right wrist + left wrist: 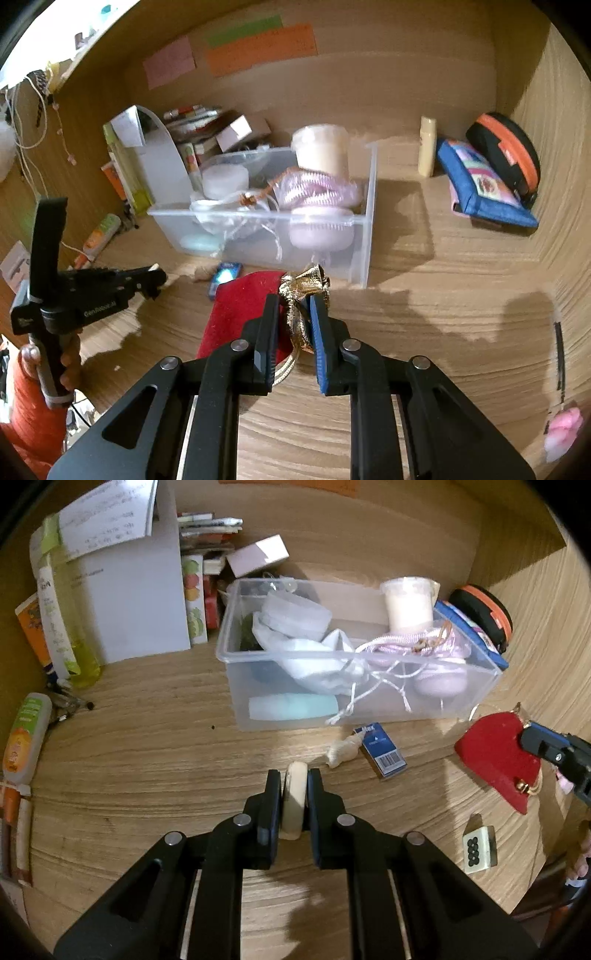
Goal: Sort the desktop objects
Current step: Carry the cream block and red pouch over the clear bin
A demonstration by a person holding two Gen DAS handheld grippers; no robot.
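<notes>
My left gripper (294, 775) is shut on a cream round disc (294, 801), held just above the wooden desk in front of the clear plastic bin (461, 686). My right gripper (293, 301) is shut on the gold ribbon (301, 295) of a red velvet pouch (240, 306); the pouch also shows in the left wrist view (498, 757), right of the bin. The bin (365, 221) holds white cloth, a pink brush, a cream cup and a pale blue bottle. The left gripper (159, 277) appears at the left in the right wrist view.
On the desk lie a blue matchbox-like pack (382, 749), a cream scrap (341, 753) and a mahjong tile (480, 849). Bottles and tubes (77, 627) and books stand at the back left. A blue pouch (480, 181) and an orange-black case (506, 147) sit at the right.
</notes>
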